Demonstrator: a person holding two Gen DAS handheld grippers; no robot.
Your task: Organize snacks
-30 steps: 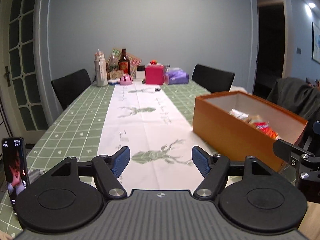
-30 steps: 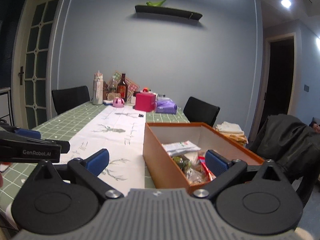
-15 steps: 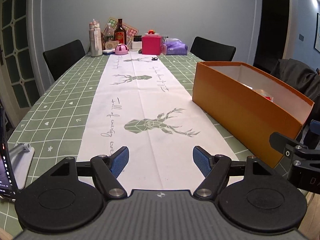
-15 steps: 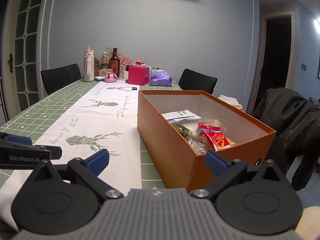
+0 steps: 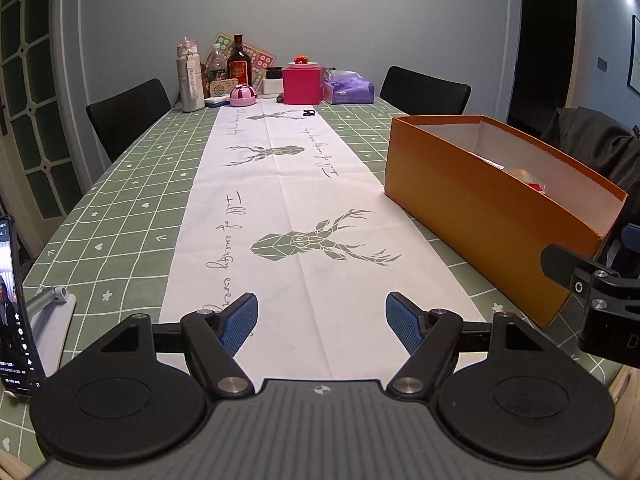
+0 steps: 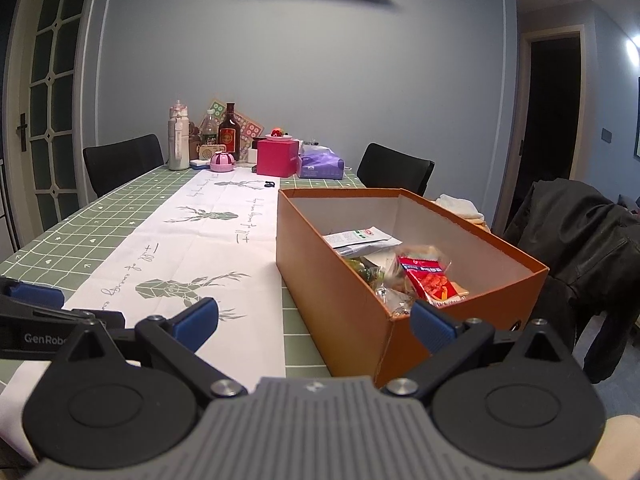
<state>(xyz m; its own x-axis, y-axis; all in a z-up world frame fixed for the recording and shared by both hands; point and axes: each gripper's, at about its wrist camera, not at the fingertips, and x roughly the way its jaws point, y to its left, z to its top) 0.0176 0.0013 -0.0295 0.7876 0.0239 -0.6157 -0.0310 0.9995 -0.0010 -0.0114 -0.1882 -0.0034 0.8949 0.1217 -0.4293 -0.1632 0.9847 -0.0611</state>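
Note:
An open orange cardboard box [image 6: 332, 280] stands on the right side of the table and holds several snack packets, among them a red one [image 6: 430, 284] and a white one [image 6: 360, 236]. My right gripper [image 6: 314, 320] hovers open just before the box's near corner, with nothing gripped. In the left wrist view, my left gripper [image 5: 322, 316] is open and empty over the white deer-print runner [image 5: 288, 208]. The orange box [image 5: 480, 216] lies to its right, and the right gripper's body [image 5: 592, 292] shows at the right edge.
A phone on a stand [image 5: 16, 312] sits at the near left table edge. Bottles [image 5: 190, 80], a pink box [image 5: 302, 86] and a purple pack [image 5: 348, 88] crowd the far end. Black chairs [image 5: 128, 116] flank the table. A dark jacket [image 6: 580, 240] hangs beyond the box.
Both grippers have tipped downward, so more of the tabletop and the box interior shows. Both stayed open and empty.

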